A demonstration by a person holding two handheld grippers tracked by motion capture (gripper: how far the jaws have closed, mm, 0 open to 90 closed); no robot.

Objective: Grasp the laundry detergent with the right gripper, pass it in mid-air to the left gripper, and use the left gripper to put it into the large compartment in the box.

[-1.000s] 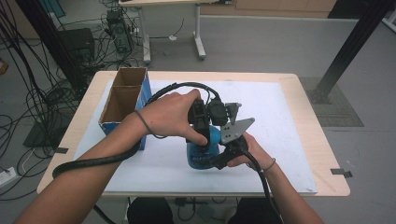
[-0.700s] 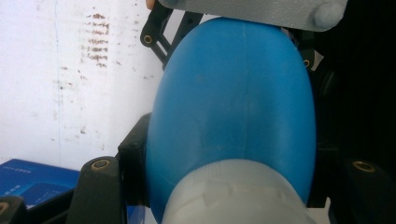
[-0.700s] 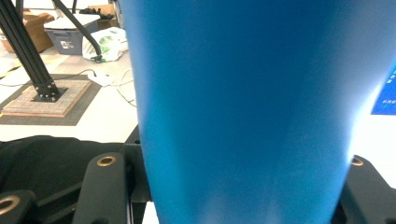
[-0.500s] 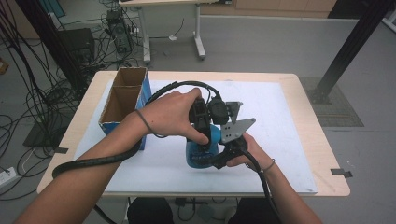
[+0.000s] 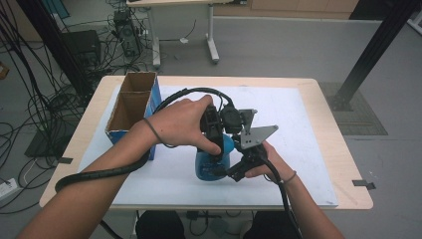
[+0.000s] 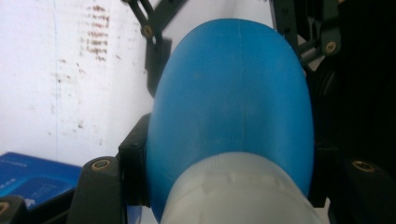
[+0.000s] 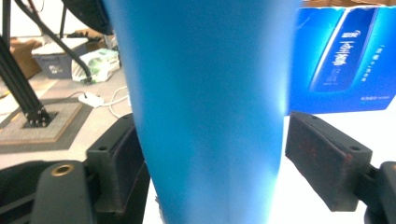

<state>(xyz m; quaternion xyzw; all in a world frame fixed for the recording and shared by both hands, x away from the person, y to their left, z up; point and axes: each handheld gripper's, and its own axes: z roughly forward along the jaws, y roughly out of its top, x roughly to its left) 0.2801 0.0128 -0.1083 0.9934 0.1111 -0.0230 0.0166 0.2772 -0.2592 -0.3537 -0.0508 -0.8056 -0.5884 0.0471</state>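
While the left gripper (image 5: 215, 149) clamps the blue bottle (image 5: 211, 162), the right gripper (image 7: 212, 163) has just been opening around it, so the bottle could tip

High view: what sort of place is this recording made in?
Most likely a lab or workshop set up for recording, not a home. A wooden table with a white mat stands on bare grey floor, loose cables pile up at the left, and a black metal frame post rises at the right.
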